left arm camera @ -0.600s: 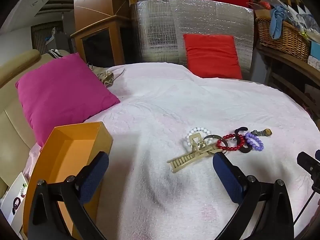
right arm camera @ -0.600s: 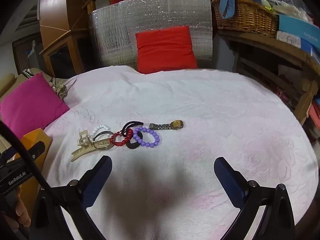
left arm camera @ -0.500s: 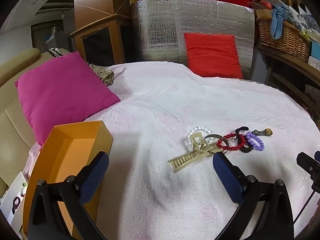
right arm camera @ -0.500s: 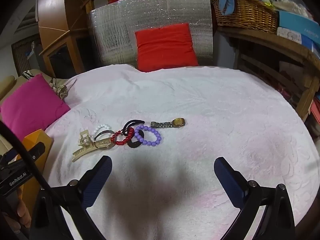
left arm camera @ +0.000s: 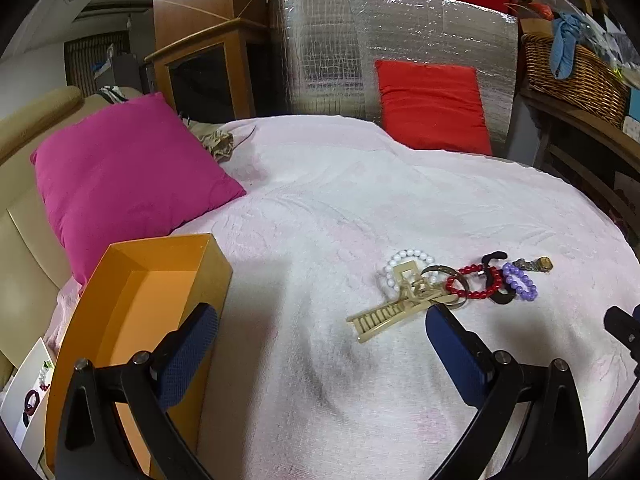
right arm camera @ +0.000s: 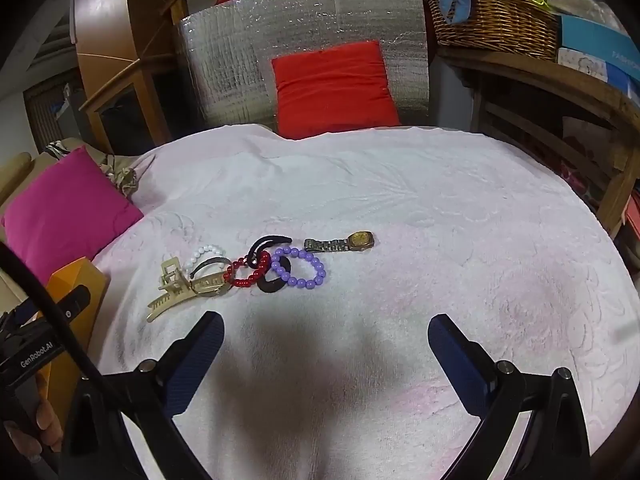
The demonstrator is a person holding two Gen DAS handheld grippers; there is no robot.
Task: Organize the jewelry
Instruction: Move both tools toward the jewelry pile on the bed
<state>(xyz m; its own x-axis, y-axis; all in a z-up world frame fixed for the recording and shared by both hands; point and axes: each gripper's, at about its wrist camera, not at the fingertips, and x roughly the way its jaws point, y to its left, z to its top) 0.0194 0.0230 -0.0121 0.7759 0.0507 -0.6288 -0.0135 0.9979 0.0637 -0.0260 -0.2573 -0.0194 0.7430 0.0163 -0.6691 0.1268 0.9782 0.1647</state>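
A cluster of jewelry lies on the pink-white blanket: a beige hair claw, a white bead bracelet, a red bead bracelet, a black hair tie, a purple bead bracelet and a gold watch. An open orange box stands at the left. My left gripper is open and empty, its right finger just in front of the hair claw. My right gripper is open and empty, a little short of the cluster.
A magenta pillow lies behind the box. A red pillow leans on a silver foil panel at the back. A wicker basket sits on a wooden shelf at the right. A white card lies beside the box.
Both grippers have crept slightly forward toward the jewelry; the jaws stay open and nothing on the blanket has moved.
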